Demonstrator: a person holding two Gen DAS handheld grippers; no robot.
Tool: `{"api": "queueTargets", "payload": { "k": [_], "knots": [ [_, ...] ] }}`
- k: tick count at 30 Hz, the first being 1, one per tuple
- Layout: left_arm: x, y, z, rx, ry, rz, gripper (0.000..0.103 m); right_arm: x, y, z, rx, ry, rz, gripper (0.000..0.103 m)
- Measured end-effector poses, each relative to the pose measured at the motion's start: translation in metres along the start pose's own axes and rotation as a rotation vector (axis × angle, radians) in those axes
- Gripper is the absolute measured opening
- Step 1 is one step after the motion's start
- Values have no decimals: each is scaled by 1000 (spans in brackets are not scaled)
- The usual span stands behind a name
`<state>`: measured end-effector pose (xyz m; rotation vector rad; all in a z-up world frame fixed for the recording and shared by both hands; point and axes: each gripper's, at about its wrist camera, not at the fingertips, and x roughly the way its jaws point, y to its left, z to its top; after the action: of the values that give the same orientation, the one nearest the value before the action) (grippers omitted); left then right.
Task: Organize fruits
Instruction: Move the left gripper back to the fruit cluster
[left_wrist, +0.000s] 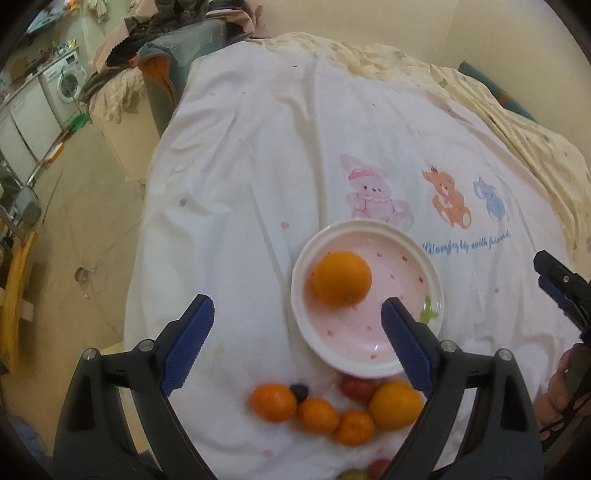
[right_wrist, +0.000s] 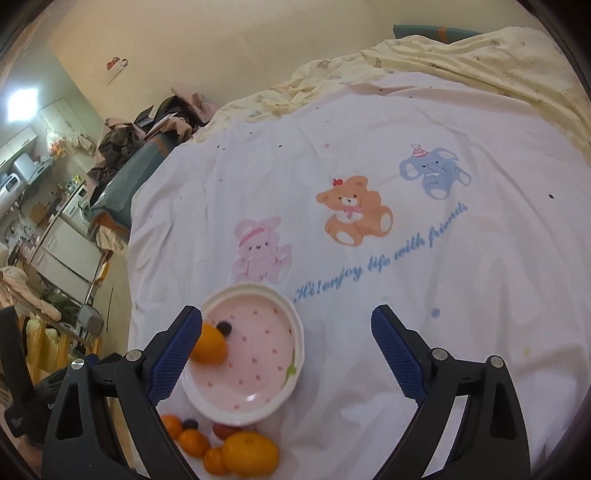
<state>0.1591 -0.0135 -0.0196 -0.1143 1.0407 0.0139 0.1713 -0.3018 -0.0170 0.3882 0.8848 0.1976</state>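
A pink spotted plate (left_wrist: 413, 266) with a white rim lies on the white printed sheet (left_wrist: 258, 147). One orange (left_wrist: 341, 277) sits in it. In the right wrist view the plate (right_wrist: 258, 354) holds the orange (right_wrist: 210, 345) and a dark grape (right_wrist: 224, 328). Several oranges (left_wrist: 317, 413), a big orange (left_wrist: 395, 404), a dark grape (left_wrist: 299, 391) and a red fruit (left_wrist: 356, 386) lie on the sheet near the plate's front edge. My left gripper (left_wrist: 297, 321) is open and empty above this pile. My right gripper (right_wrist: 286, 332) is open and empty, right of the plate.
The bed's left edge drops to a tiled floor (left_wrist: 92, 221). A yellow quilt (right_wrist: 461, 62) lies bunched at the far side. Clothes are piled on a chair (left_wrist: 173, 55) beyond the bed. The right gripper shows at the left wrist view's right edge (left_wrist: 561, 288).
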Motion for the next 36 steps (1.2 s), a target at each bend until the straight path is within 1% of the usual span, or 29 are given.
{"api": "queueTargets", "payload": {
  "k": [4,8,10,12,16,19,22,24,28,31,34,36],
  "knots": [
    [-13,-1,-14,27,-19,-5,90,-14,2,-17,-17,1,0,95],
    [-22,1,-26,18,-27,-5,90,-23,5,-32,-43,11,-9,95],
    [-26,1,-32,14,-38,-13,90,-27,7,-41,-57,18,-23,95],
    [-30,0,-36,23,-46,-26,90,-30,7,-49,-54,23,-16,95],
    [-34,-2,-46,34,-43,-46,90,-36,8,-62,-66,26,-22,95],
    [-38,-1,-51,27,-64,-57,90,-37,6,-70,-58,49,-2,95],
    [-39,0,-56,26,-68,-50,90,-36,5,-78,-65,64,-22,95],
    [-35,1,-59,25,-48,-65,90,-34,6,-83,-70,77,-31,95],
    [-24,8,-63,-4,-11,-55,90,-31,8,-87,-74,78,-84,95],
    [-18,13,-63,-27,13,-52,90,-25,12,-87,-76,80,-82,95],
    [-14,17,-63,-45,24,-47,90,-21,17,-87,-96,75,-117,95],
    [-11,20,-63,-51,35,-38,90,-18,17,-87,-81,90,-101,95]
  ]
}}
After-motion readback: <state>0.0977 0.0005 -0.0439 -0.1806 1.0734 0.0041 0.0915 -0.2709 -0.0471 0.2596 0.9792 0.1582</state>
